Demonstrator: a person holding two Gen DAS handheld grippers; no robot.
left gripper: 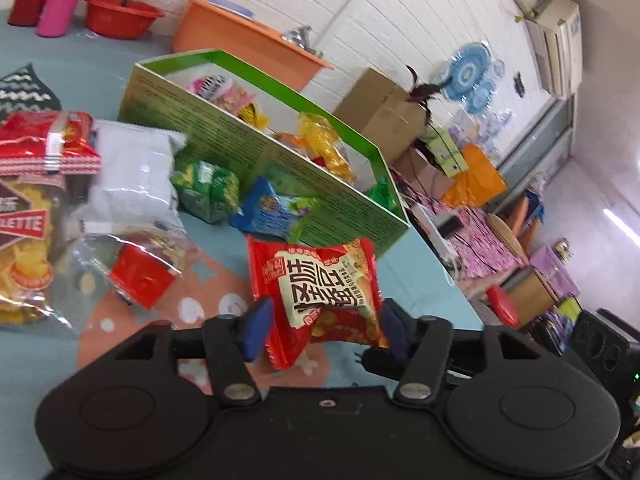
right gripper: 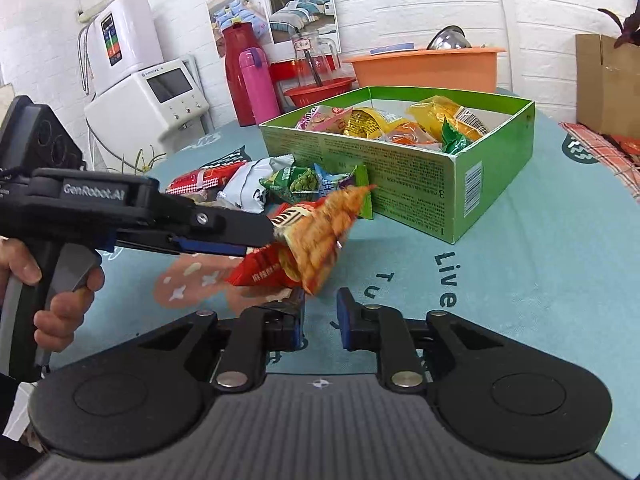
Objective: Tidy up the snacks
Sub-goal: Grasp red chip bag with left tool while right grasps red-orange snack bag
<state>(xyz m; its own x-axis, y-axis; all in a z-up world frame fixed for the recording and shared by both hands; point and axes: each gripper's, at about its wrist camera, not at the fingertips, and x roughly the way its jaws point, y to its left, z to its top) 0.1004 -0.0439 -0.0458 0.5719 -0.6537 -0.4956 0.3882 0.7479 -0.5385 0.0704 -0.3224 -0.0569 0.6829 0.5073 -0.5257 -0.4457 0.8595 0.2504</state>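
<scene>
Red packet (left gripper: 320, 292) between wide left tool (left gripper: 325, 330), grip unclear; right tool (right gripper: 322, 316) narrow, empty, just beneath. Probably mid-carry; next: lifting forward over green box (right gripper: 400, 176) wall.

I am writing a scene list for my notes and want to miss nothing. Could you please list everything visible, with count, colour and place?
box: one, green, open, on the table
boxed packets: several, yellow, pink, orange, green, inside the box
loose packets: several, green, blue, white, red, on the table beside the box
red packet: one, red with cream label, between the left gripper's fingers
tablecloth: one, light blue
basins: two, orange and red, behind the box
flasks: two, red and pink, beside the red basin
left gripper: black, blue pads, wide open
right gripper: black, narrow gap, empty
hand: one, on the left gripper's handle
</scene>
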